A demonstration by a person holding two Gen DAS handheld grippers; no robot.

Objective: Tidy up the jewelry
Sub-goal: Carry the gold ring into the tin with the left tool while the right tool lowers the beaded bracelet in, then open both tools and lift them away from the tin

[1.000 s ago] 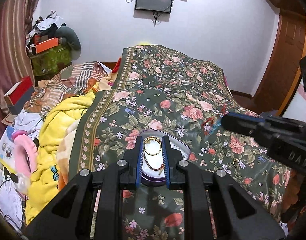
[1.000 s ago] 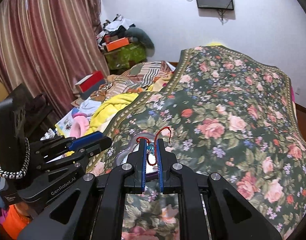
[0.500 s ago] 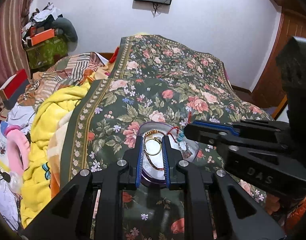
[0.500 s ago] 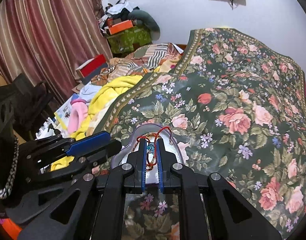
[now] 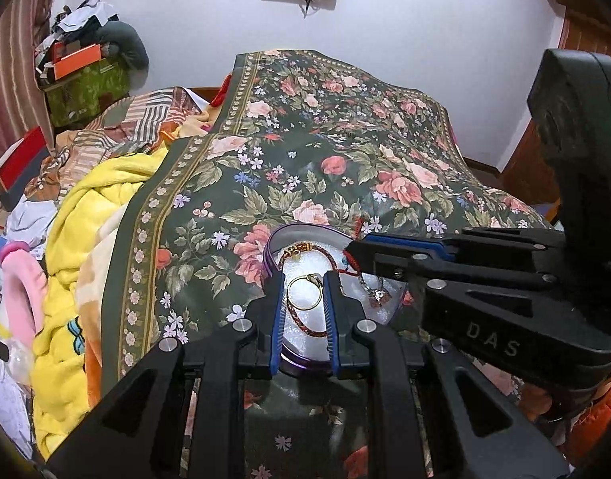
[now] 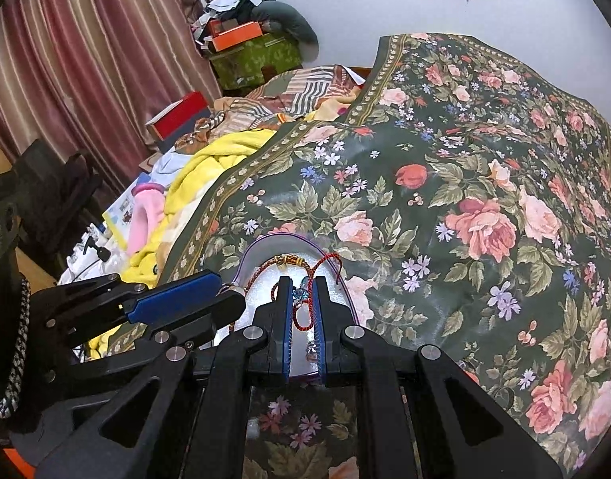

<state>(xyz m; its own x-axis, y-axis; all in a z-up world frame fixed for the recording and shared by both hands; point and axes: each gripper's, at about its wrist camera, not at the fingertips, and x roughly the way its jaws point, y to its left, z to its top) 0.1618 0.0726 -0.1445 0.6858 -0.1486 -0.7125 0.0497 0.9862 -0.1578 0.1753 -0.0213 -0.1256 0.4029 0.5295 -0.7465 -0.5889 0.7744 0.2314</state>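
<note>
A purple-rimmed tray (image 5: 270, 241) with a white lining lies on the floral bedspread (image 5: 345, 151). It holds a braided red-and-gold bracelet (image 5: 305, 325), a gold ring (image 5: 304, 298) and a silver pendant (image 5: 375, 294). My left gripper (image 5: 304, 284) hangs open just above the tray's near side, the ring showing between its fingers. My right gripper (image 6: 301, 291) is shut on a red cord bracelet (image 6: 325, 263) with a blue bead, low over the tray (image 6: 249, 247). In the left wrist view the right gripper (image 5: 353, 253) reaches in from the right. The left gripper (image 6: 233, 299) sits beside it.
A yellow blanket (image 5: 86, 219) and striped bedding are heaped left of the bedspread. A pink object (image 5: 24, 279), papers and boxes (image 6: 177, 117) lie further left by the curtain. A wooden door (image 5: 545, 167) stands at the right.
My right gripper has carried the red cord bracelet in from the right and down over the tray. Both grippers have come closer to the tray; the left one stays open.
</note>
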